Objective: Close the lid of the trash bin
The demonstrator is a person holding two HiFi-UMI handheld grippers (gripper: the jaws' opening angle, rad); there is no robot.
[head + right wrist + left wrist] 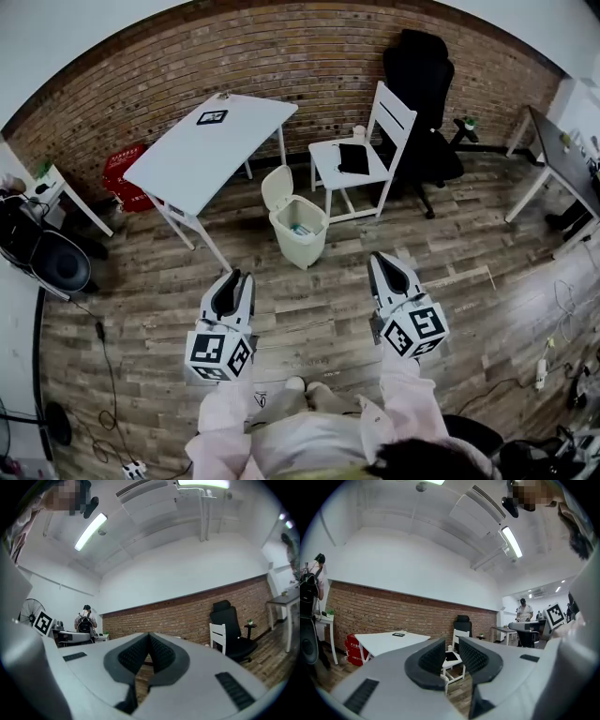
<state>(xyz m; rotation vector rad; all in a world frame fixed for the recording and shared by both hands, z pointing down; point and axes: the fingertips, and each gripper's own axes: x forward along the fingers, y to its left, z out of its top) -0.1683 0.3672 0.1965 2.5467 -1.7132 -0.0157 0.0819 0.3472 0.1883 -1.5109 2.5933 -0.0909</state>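
The cream trash bin [300,232] stands on the wooden floor between a white table and a white chair. Its lid [277,187] is tipped up and back, and some rubbish shows inside. Both grippers are held level, well short of the bin and apart from it. My left gripper [238,279] is down and to the left of the bin. Its jaws [451,645] stand a little apart with nothing between them. My right gripper [382,262] is down and to the right of the bin. Its fingertips [149,636] meet, and it holds nothing. Neither gripper view shows the bin.
A white table [211,150] stands left of the bin. A white chair [361,161] bearing a black item stands to its right, with a black office chair [424,89] behind. A red box [122,174] leans at the brick wall. A dark desk [562,161] is far right. Cables lie on the floor.
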